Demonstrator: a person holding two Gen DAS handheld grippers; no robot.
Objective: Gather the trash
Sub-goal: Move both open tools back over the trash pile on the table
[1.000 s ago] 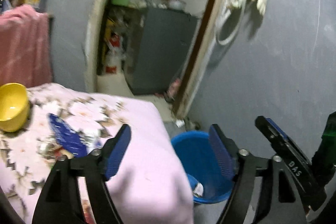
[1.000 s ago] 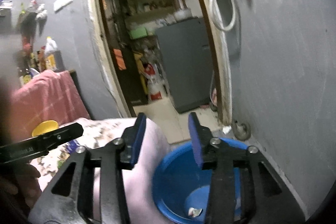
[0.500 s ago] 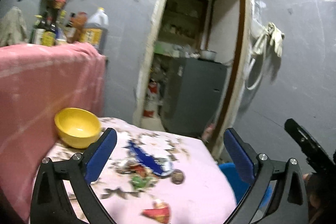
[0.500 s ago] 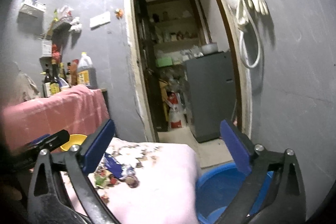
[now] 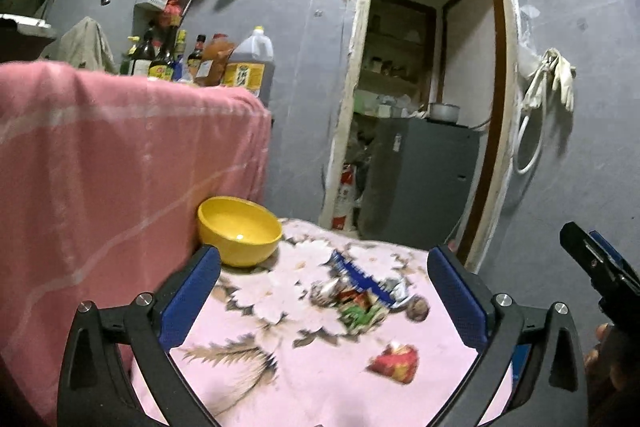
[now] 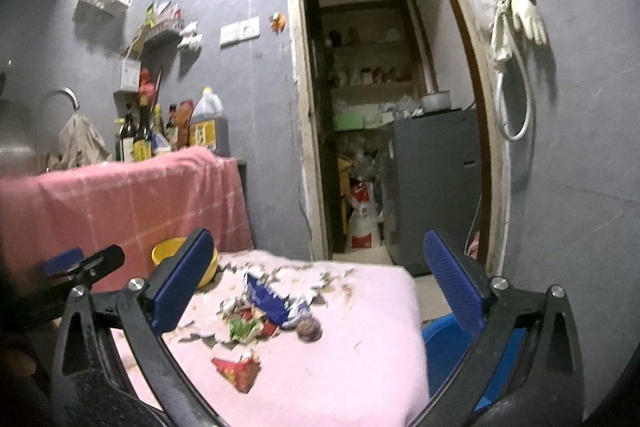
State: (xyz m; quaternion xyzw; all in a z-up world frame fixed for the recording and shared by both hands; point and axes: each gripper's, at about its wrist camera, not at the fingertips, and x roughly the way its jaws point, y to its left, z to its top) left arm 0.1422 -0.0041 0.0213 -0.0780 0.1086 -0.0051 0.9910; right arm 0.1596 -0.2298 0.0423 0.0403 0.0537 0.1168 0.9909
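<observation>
Both grippers released above the littered table.

Left wrist view: the left gripper (image 5: 324, 291) gapes wide with nothing between its jaws; beyond it, a blue wrapper (image 5: 362, 277) and a red wrapper (image 5: 394, 363) lie on the pink floral tablecloth (image 5: 320, 383), near a yellow bowl (image 5: 239, 230).
Right wrist view: the right gripper (image 6: 316, 271) is likewise spread and empty; the red wrapper (image 6: 237, 371) lies nearest, and a blue basin (image 6: 442, 337) sits just beside the table's right edge.

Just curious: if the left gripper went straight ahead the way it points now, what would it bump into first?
Probably the heap of wrappers on the pink flowered tablecloth. The left gripper has its jaws wide open and empty, tilted slightly down toward it. Depth is hard to judge.
</observation>
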